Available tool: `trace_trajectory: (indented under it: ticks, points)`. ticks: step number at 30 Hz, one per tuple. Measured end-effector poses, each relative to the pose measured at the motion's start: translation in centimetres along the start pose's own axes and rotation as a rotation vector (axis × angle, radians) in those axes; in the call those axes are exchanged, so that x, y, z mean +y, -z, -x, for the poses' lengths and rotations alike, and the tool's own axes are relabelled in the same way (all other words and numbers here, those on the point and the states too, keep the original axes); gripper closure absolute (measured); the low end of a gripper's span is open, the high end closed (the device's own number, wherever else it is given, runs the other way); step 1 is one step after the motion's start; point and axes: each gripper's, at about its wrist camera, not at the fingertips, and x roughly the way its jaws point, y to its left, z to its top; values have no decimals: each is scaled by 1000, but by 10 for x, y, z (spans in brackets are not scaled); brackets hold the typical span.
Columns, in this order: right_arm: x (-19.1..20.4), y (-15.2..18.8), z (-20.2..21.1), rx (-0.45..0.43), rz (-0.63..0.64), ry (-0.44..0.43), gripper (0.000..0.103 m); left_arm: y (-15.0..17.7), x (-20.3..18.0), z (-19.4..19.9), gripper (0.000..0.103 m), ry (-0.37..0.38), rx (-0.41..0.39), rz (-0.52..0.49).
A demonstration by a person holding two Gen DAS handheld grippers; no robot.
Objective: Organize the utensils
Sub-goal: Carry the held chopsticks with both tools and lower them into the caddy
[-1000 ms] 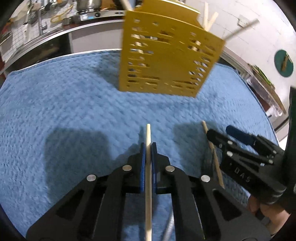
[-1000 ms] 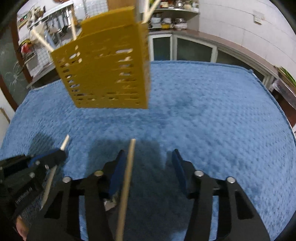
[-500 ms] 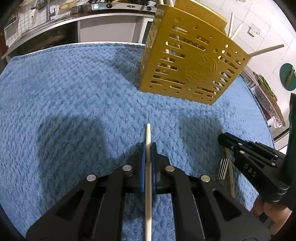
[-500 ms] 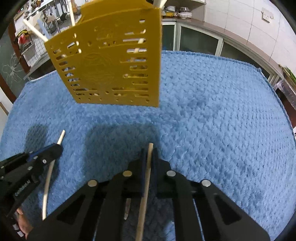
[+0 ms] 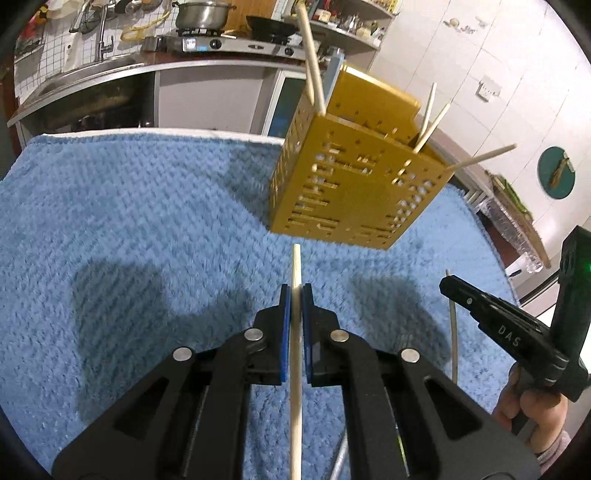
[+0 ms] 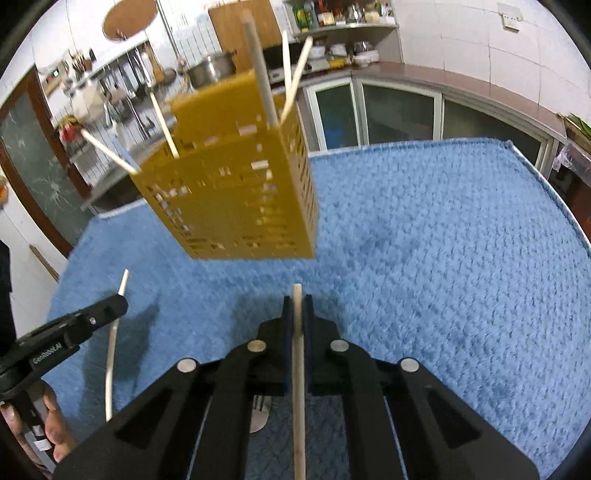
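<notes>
A yellow perforated utensil holder (image 5: 351, 184) stands on the blue towel (image 5: 129, 221), with several wooden chopsticks sticking out of its top; it also shows in the right wrist view (image 6: 236, 199). My left gripper (image 5: 295, 295) is shut on a wooden chopstick (image 5: 295, 350), held above the towel short of the holder. My right gripper (image 6: 297, 306) is shut on another wooden chopstick (image 6: 298, 387). Each gripper shows in the other's view, the right one (image 5: 491, 321) with its chopstick (image 5: 453, 332), the left one (image 6: 74, 328) with its chopstick (image 6: 112, 350).
A metal fork (image 6: 258, 413) lies on the towel under my right gripper. Behind the towel (image 6: 443, 258) run a kitchen counter with a sink (image 5: 81, 74), a stove with a pot (image 5: 203, 14), and cabinets (image 6: 388, 110).
Both grippers have risen and tilted up with their chopsticks, so the holder's top now shows. One second ago my right gripper was open around its chopstick; it has shut on it.
</notes>
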Motion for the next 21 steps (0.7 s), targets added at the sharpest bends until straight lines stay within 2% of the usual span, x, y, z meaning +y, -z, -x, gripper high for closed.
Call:
trace_trajectory:
  ticks: [6, 16, 21]
  points:
    - [-4, -9, 27, -100, 7, -24, 98, 0, -7, 22, 98, 10, -61, -19]
    - [-10, -12, 64, -267, 3, -46, 98, -4, -23, 53, 98, 43, -221, -71]
    - [-9, -17, 78, -329, 20, -50, 98, -8, -28, 59, 98, 61, -246, -82]
